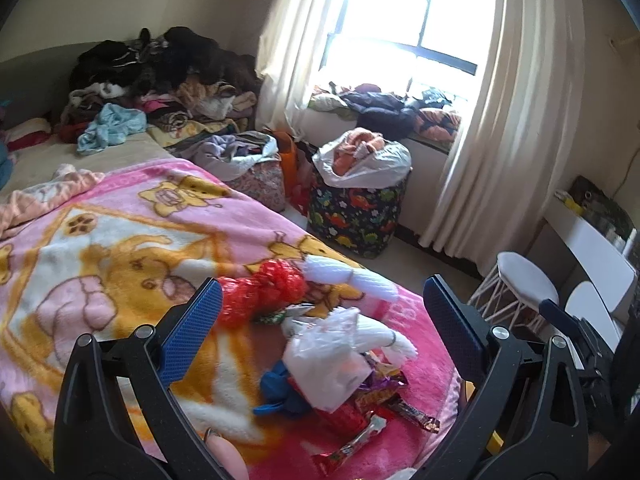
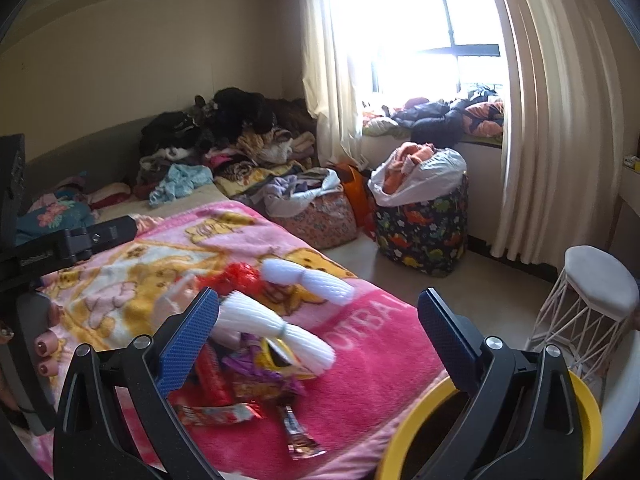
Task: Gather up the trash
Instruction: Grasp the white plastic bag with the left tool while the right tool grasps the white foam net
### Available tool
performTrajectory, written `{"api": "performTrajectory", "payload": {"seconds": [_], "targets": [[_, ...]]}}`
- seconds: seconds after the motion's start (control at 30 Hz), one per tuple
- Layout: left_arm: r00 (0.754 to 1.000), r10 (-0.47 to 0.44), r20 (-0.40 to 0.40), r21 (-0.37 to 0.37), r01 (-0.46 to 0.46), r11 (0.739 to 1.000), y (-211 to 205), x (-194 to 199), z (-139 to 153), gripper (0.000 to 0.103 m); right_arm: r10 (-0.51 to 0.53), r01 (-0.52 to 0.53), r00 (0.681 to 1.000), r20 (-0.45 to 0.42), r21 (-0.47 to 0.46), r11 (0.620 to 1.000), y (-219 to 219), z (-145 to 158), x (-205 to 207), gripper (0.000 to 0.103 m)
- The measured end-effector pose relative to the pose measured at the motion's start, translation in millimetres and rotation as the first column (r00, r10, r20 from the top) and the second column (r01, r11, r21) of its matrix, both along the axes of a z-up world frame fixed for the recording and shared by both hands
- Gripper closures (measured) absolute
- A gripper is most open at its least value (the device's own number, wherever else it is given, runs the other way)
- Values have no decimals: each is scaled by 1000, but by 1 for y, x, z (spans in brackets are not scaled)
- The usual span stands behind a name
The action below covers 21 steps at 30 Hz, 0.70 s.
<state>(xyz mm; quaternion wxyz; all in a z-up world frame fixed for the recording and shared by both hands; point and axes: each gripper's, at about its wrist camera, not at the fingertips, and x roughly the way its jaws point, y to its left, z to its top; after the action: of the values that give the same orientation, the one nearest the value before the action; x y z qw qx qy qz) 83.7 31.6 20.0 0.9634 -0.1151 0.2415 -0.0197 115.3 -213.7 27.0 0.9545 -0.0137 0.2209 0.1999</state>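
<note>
Both the left gripper (image 1: 322,316) and right gripper (image 2: 318,330) hover fingers spread wide, empty, over crinkly snack wrappers (image 2: 240,384) heaped on the pink cartoon fleece blanket (image 1: 100,240). Closing could snag fleece or scatter pieces past the yellow-rimmed bin (image 2: 588,404).

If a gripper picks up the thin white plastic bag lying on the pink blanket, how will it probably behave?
The white plastic bag looks thin and crumpled, so it is probably floppy and will sag from wherever it is pinched. It seems very light. It lies on candy wrappers, so lifting it could drag or shift one. The left gripper is open above it.
</note>
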Motion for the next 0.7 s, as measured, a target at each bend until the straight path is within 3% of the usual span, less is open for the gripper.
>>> {"api": "performTrajectory", "payload": {"seconds": [0.33, 0.7], "targets": [[993, -62, -99, 40, 66, 997, -17, 31, -24, 11, 62, -75, 993, -101, -122, 990, 13, -28, 36, 6], [974, -83, -209, 50, 96, 994, -17, 53, -52, 11, 132, -172, 970, -203, -193, 966, 38, -61, 73, 8]]}}
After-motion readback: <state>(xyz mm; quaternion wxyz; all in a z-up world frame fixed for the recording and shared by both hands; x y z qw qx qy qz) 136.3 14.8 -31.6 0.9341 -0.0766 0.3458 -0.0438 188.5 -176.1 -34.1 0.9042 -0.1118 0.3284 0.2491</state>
